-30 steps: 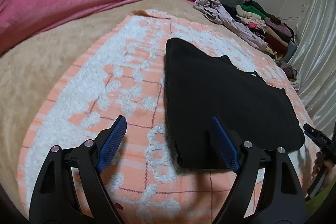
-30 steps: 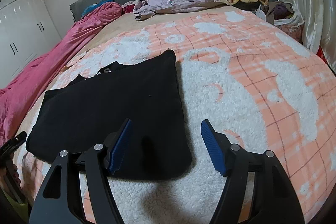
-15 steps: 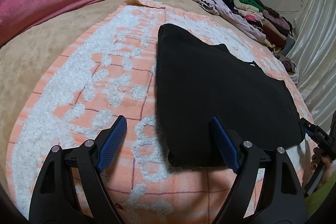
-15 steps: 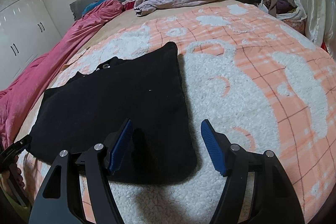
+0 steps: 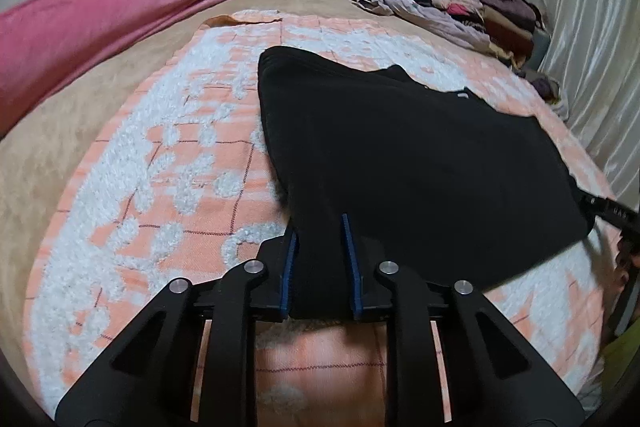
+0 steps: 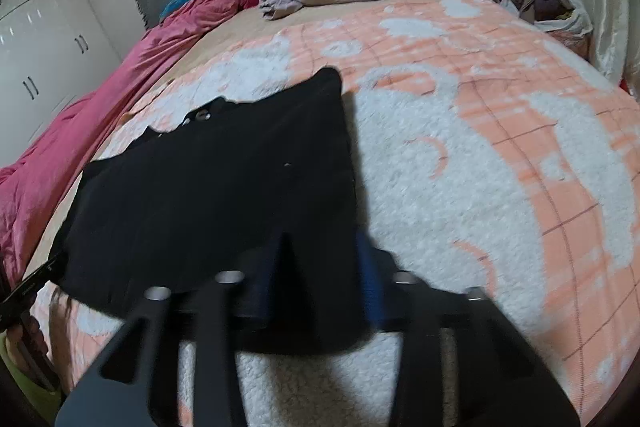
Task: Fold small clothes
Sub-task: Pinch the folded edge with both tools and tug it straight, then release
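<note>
Black garment corners now pinched in both previously open tongs.

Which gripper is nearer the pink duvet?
Left. The left gripper clamps the black garment corner on the pink duvet side; the right gripper clamps the opposite corner, farther away.

The black cloth looked soft and matt, a bit fuzzy. The blanket under it was peach cloth with fluffy white bumps. The pink cover was smooth and a little shiny. The curtain was white and glossy. The left gripper was matt black plastic with shiny metal pins and ridged blue pads.
</note>
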`<action>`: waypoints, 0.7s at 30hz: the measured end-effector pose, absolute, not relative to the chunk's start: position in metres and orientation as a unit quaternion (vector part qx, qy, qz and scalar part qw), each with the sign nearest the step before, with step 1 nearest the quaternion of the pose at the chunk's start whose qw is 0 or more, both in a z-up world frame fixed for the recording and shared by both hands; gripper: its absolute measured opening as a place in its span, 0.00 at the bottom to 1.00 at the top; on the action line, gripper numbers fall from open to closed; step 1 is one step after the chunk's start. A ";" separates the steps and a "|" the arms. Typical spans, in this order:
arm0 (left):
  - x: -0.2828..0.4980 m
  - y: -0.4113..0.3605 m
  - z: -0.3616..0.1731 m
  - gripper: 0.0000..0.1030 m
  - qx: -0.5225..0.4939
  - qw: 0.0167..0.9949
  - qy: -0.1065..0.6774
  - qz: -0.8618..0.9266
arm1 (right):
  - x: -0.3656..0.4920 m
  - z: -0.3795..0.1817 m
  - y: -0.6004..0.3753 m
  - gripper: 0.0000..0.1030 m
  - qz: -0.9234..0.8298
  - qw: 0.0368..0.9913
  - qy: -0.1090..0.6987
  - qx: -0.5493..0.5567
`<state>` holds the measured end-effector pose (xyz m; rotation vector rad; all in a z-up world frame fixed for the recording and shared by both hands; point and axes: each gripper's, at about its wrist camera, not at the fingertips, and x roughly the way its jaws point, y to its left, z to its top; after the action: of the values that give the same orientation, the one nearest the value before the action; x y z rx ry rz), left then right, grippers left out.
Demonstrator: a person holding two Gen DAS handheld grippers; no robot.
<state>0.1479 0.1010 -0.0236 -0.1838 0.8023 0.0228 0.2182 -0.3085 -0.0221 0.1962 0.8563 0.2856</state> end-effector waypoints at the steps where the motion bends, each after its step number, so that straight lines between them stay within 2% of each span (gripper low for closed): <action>1: 0.147 0.103 -0.023 0.11 -0.093 0.916 0.390 0.009 | 0.217 -0.021 -0.309 0.13 0.142 0.895 0.412 0.098; 7: 0.137 0.116 -0.024 0.11 -0.134 0.907 0.398 0.003 | 0.210 -0.019 -0.317 0.11 0.135 0.897 0.408 0.103; 11: 0.141 0.116 -0.029 0.13 -0.135 0.903 0.408 0.006 | 0.213 -0.033 -0.314 0.20 0.118 0.895 0.419 0.095; 14: 0.141 0.116 -0.029 0.18 -0.133 0.903 0.409 0.009 | 0.214 -0.033 -0.317 0.22 0.111 0.894 0.420 0.110; 16: 0.141 0.117 -0.029 0.23 -0.134 0.903 0.409 0.012 | 0.214 -0.031 -0.317 0.27 0.106 0.894 0.421 0.109; 21: 0.138 0.119 -0.028 0.28 -0.135 0.904 0.406 0.016 | 0.210 -0.028 -0.319 0.34 0.097 0.895 0.420 0.113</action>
<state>0.1384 0.1189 -0.0285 -0.2797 0.8394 0.0337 0.2105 -0.3185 -0.0279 0.2346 0.8710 0.2005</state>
